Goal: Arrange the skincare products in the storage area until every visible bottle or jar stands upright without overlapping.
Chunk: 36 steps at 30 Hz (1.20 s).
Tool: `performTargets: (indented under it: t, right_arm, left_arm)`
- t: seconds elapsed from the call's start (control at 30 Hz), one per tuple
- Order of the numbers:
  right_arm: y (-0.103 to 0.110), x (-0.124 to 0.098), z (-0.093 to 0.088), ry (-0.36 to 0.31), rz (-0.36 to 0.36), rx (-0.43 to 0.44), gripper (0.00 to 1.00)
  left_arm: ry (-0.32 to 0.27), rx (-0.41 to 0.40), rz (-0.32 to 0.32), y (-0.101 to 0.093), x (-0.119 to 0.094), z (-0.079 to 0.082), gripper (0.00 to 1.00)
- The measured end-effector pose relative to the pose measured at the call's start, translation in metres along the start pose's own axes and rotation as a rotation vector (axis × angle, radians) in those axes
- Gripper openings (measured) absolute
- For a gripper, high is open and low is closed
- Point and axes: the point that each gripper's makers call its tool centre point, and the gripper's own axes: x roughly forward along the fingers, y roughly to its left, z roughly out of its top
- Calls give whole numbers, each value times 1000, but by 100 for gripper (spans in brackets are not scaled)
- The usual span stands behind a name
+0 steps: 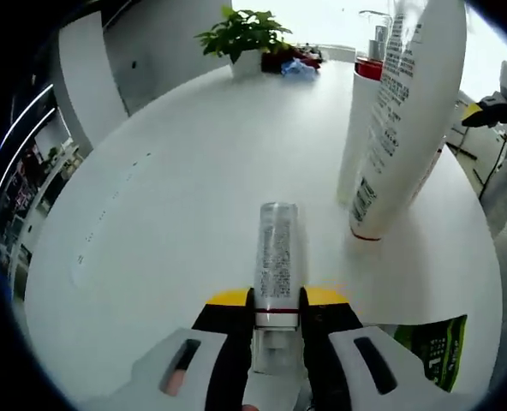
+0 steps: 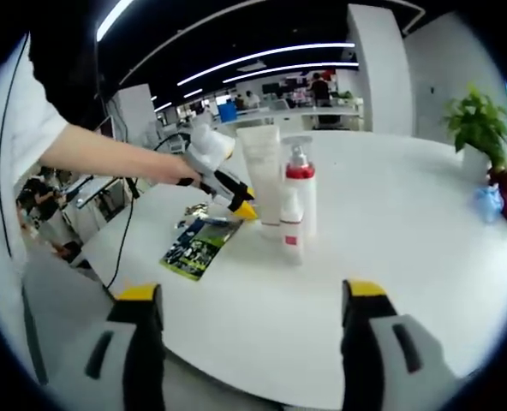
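Pinching a clear tube (image 1: 277, 257) between its yellow-tipped jaws, the left gripper (image 1: 277, 321) held it by the capped end, so that the tube's printed body ran straight out ahead of the jaws above the white table (image 1: 176, 214). Just to the right of the tube stood a large white tube (image 1: 412, 111) with dense lettering, upright on its red-edged cap, and close behind that a white bottle (image 1: 360, 128) with a red collar. At the lower right a green packet (image 1: 433, 347) lay flat on the table. Far across the table sat a potted plant (image 1: 245, 38).

In the right gripper view, the right gripper (image 2: 252, 330) hung with its jaws spread wide — nothing between them — low over the near edge of the table. Well beyond it the skincare products stood together upright; a small white bottle (image 2: 292, 224) stood in front, seemingly touching the pump bottle behind it, though the view was too small to be sure. To their left the left gripper reached in beside the tall tube, with the packet lying just below it.
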Motion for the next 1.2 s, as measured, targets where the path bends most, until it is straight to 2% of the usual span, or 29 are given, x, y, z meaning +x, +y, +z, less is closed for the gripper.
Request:
performTargets:
  t: [0.3, 0.53, 0.63, 0.8, 1.0, 1.2]
  right_arm:
    - [2, 1, 0, 0, 2, -5, 86]
    - [4, 0, 2, -8, 9, -18, 86]
    - [6, 0, 2, -12, 14, -30, 85]
    - [9, -1, 4, -20, 23, -46, 84]
    - [14, -2, 5, -24, 44, -71, 83]
    - [26, 0, 3, -4, 86, -134, 79]
  left_arm:
    - [7, -71, -10, -3, -11, -7, 17]
    - [-1, -118, -3, -9, -38, -8, 17]
    - [-8, -145, -3, -16, -52, -11, 17]
    - [5, -139, 8, -27, -69, -18, 17]
    - [12, -125, 14, -51, -92, -25, 17]
    - [13, -105, 5, -76, -110, -26, 17]
